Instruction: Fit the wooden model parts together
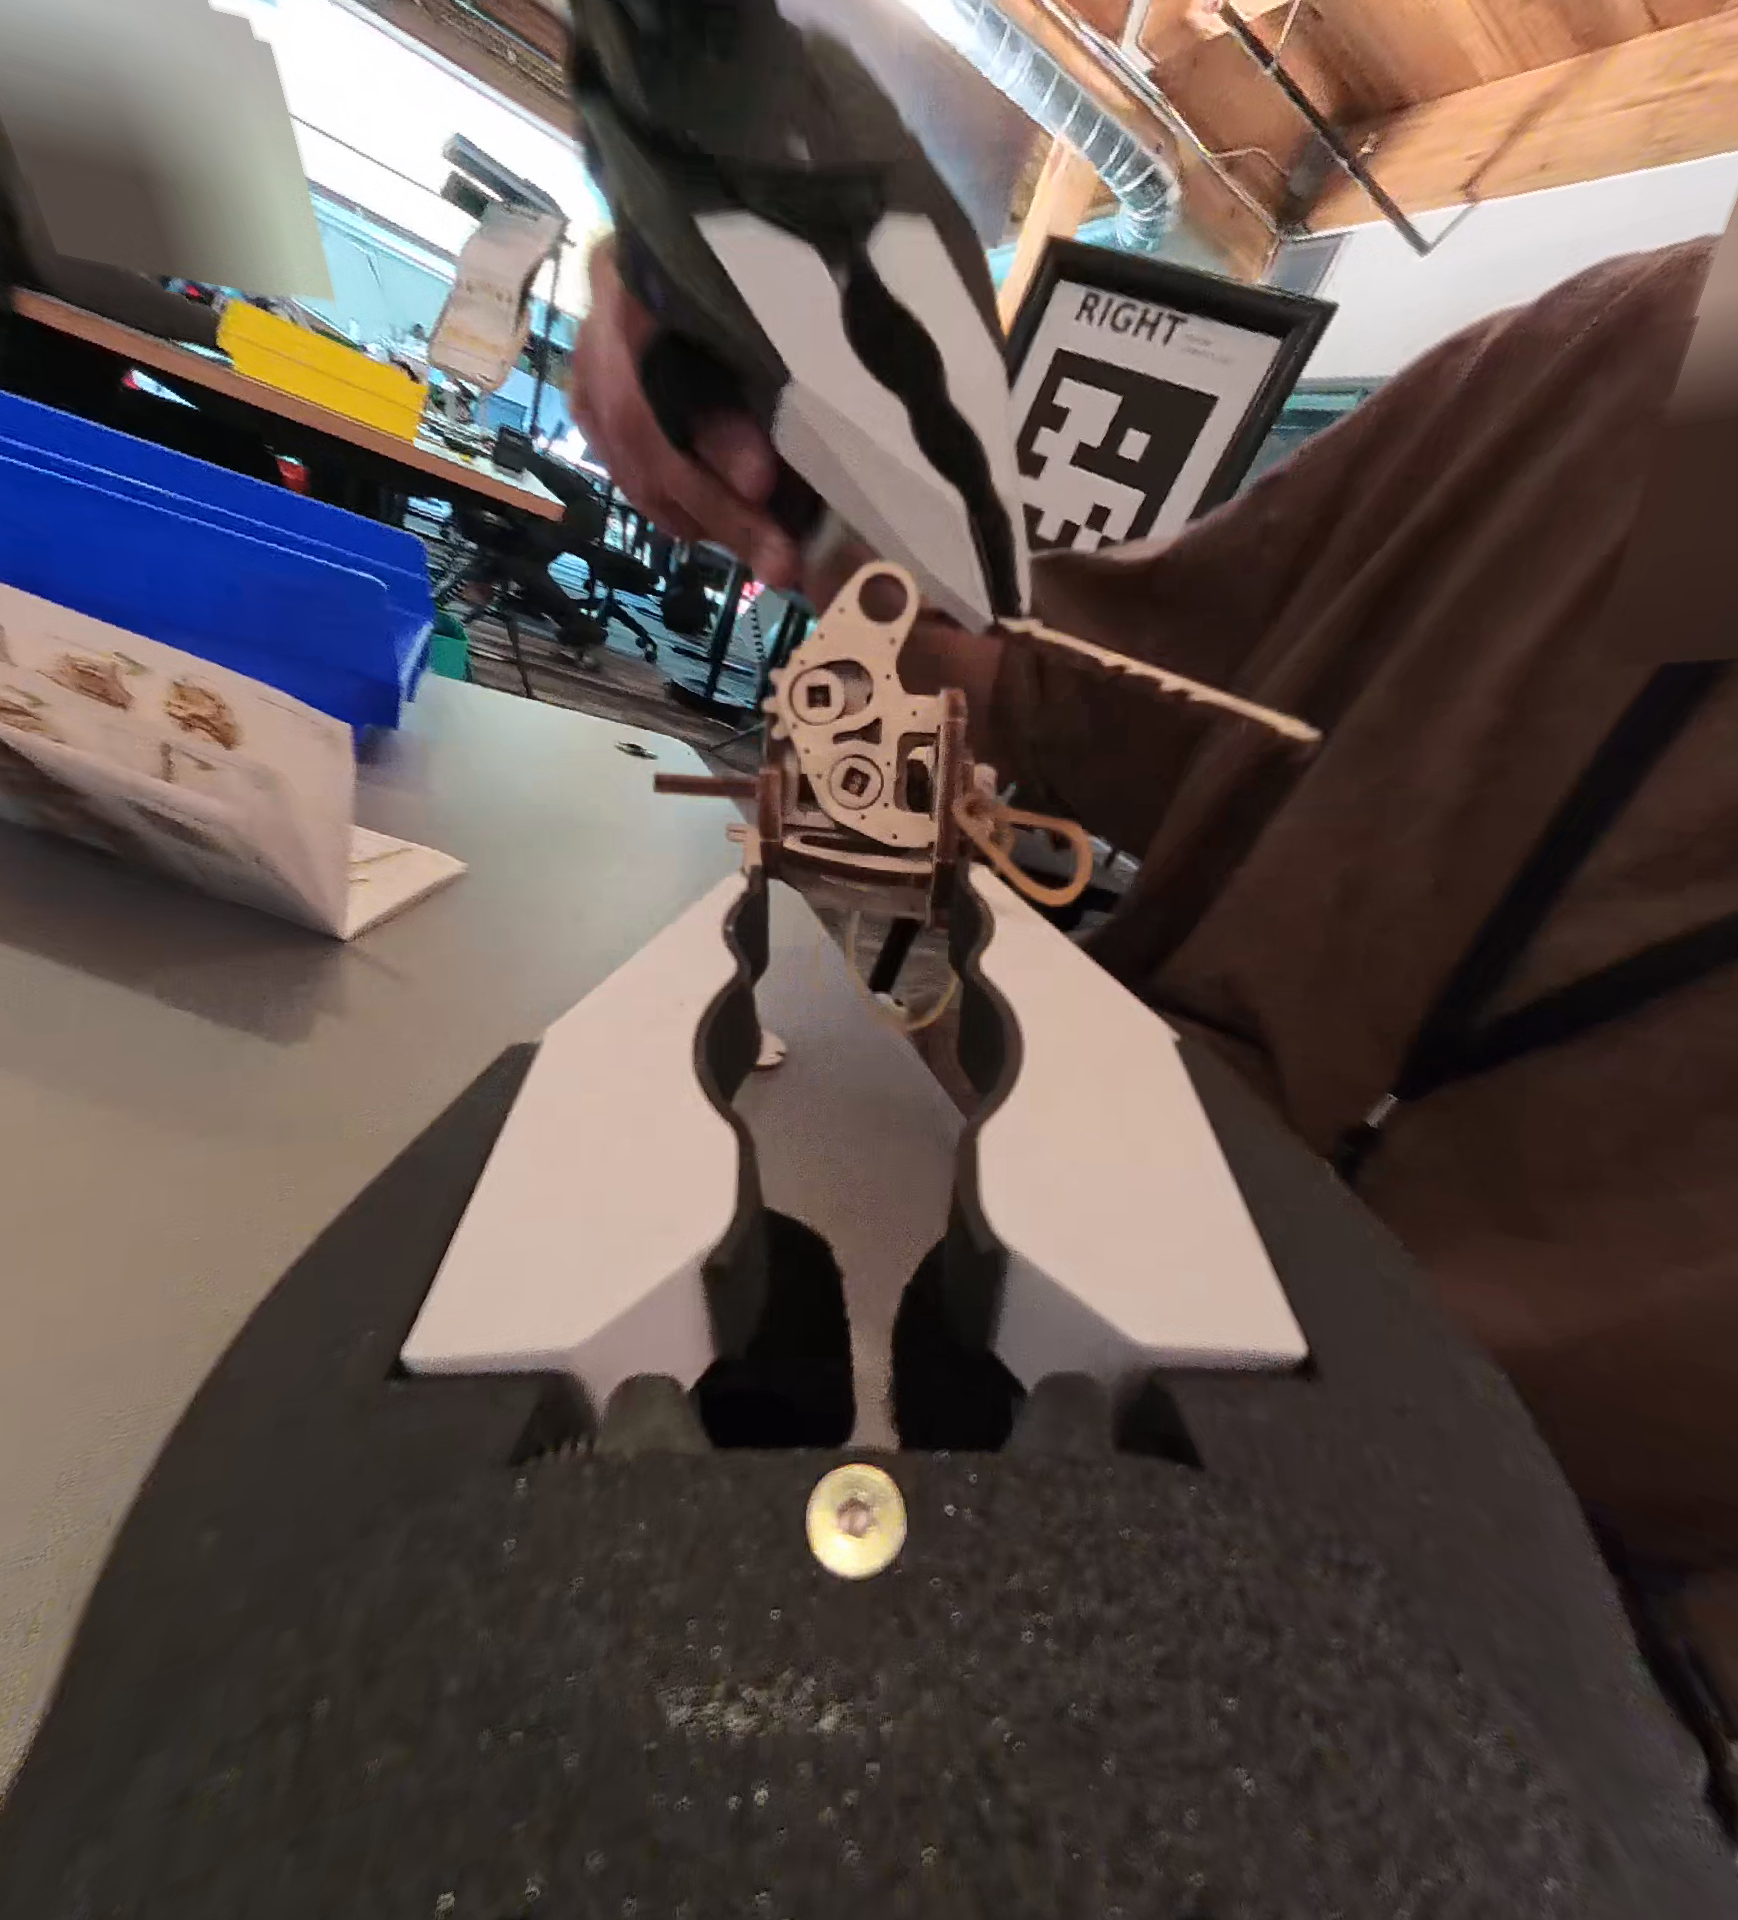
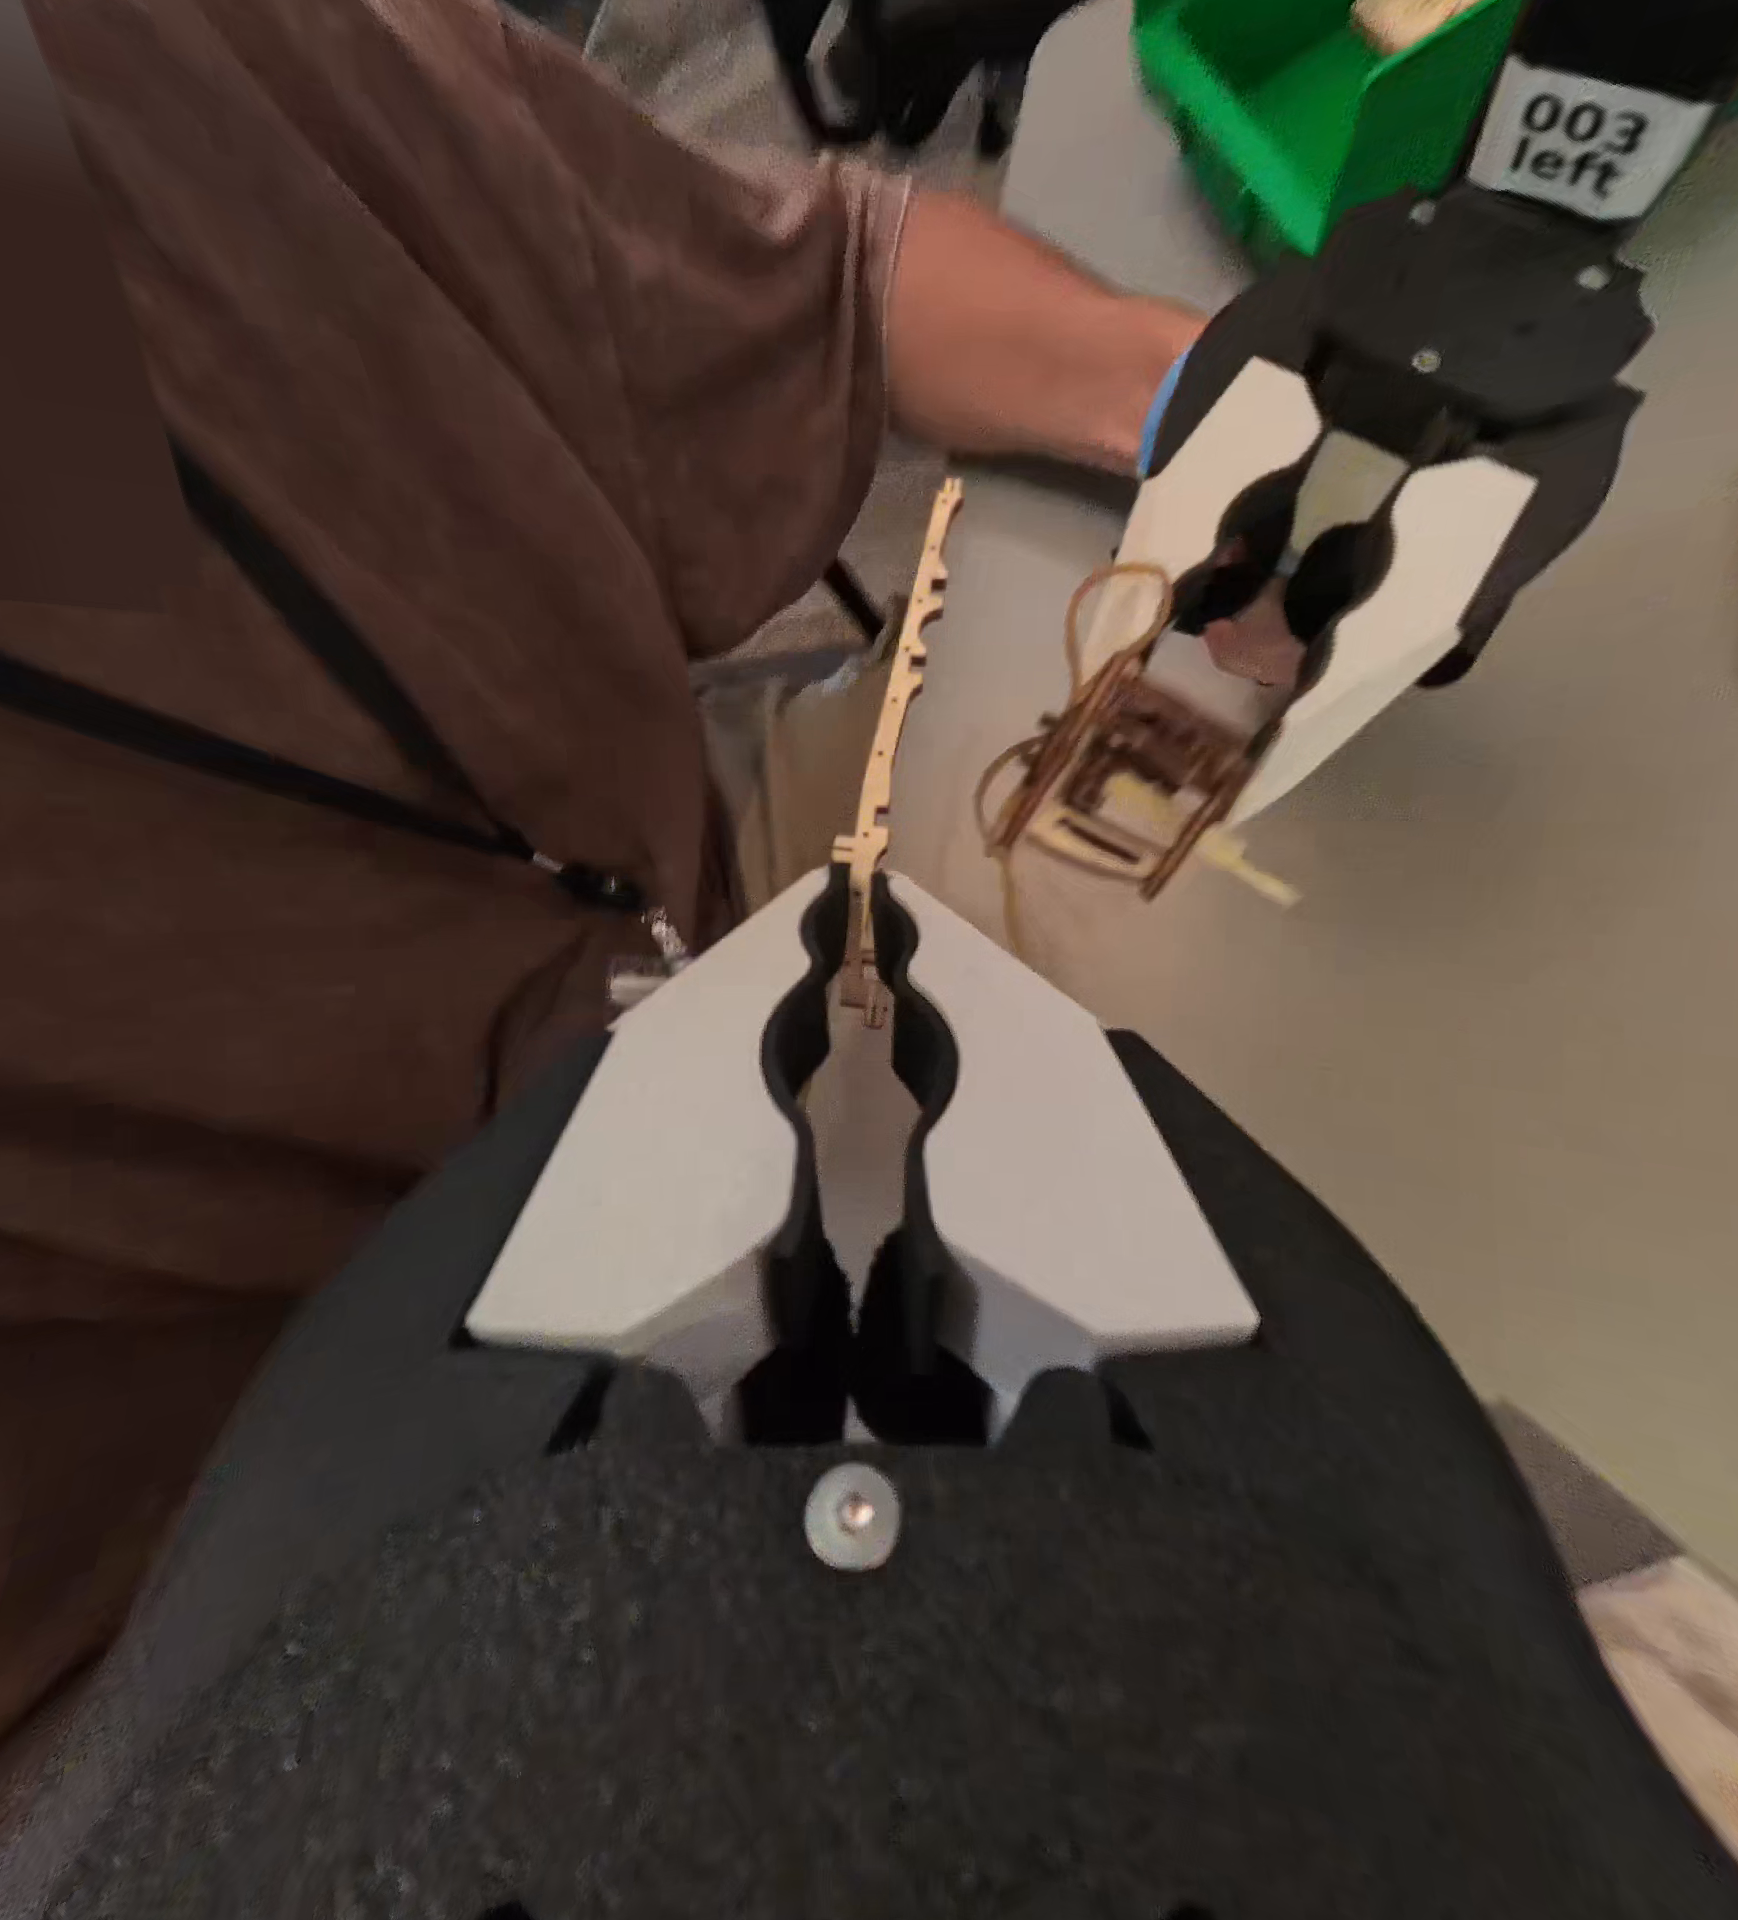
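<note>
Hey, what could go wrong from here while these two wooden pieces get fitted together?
The right gripper pinches the thin notched strip only at one end, so it may bend or snap. The rubber band dangling off the wooden assembly, which the left gripper holds, might snag the strip.

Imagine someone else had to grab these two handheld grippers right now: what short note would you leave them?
Left gripper: shut on the wooden model assembly, held up above the grey table; rubber bands hang off it.
Right gripper: shut on one end of a thin notched wooden strip, which sticks out past the fingertips.
Done: both pieces are gripped and close together.
Left: the strip is not yet joined to the assembly; line it up and fit it in.
Nearby: an instruction booklet and a blue bin on the table.
</note>
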Action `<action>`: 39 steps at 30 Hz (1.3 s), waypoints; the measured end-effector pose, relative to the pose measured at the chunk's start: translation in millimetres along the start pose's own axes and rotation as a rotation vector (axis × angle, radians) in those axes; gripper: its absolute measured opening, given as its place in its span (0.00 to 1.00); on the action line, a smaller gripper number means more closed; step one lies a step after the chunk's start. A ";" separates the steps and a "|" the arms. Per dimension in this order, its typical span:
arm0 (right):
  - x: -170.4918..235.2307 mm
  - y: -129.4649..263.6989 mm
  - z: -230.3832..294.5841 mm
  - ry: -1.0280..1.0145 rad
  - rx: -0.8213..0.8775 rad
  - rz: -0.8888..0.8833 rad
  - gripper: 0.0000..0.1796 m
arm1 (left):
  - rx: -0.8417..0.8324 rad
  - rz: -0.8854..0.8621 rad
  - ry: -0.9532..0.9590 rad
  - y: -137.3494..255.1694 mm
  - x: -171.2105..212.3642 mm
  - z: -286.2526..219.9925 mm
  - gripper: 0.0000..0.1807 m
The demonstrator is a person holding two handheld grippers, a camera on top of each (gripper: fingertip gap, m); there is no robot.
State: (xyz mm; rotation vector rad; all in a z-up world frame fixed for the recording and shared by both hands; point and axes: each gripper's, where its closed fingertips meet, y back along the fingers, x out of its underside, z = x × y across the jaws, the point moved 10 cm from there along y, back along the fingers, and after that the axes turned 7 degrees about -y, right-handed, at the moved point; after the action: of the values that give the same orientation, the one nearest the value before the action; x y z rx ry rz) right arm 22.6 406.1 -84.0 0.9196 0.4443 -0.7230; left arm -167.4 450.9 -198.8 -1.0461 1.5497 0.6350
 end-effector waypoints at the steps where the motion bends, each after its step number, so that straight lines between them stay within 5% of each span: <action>1: -9.7 -2.1 -6.7 -0.001 -0.038 0.071 0.02 | 0.020 0.004 0.010 -2.4 1.7 -1.0 0.17; 8: -40.7 -25.3 -41.1 -0.053 -0.216 0.401 0.02 | 0.064 0.012 0.026 -6.6 3.0 -4.9 0.17; 23: -39.4 -32.4 -61.4 -0.172 -0.362 0.410 0.02 | 0.060 0.042 0.004 -7.5 4.1 -6.1 0.17; 39: -43.5 -3.1 -69.8 -0.012 -0.015 0.171 0.03 | -0.070 -0.076 0.039 10.6 -0.4 10.4 0.17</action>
State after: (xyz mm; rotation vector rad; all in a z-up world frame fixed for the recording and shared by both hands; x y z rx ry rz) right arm -12.6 479.4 -96.3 0.9267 0.3555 -0.5679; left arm -171.6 464.6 -202.4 -1.1711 1.5234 0.6234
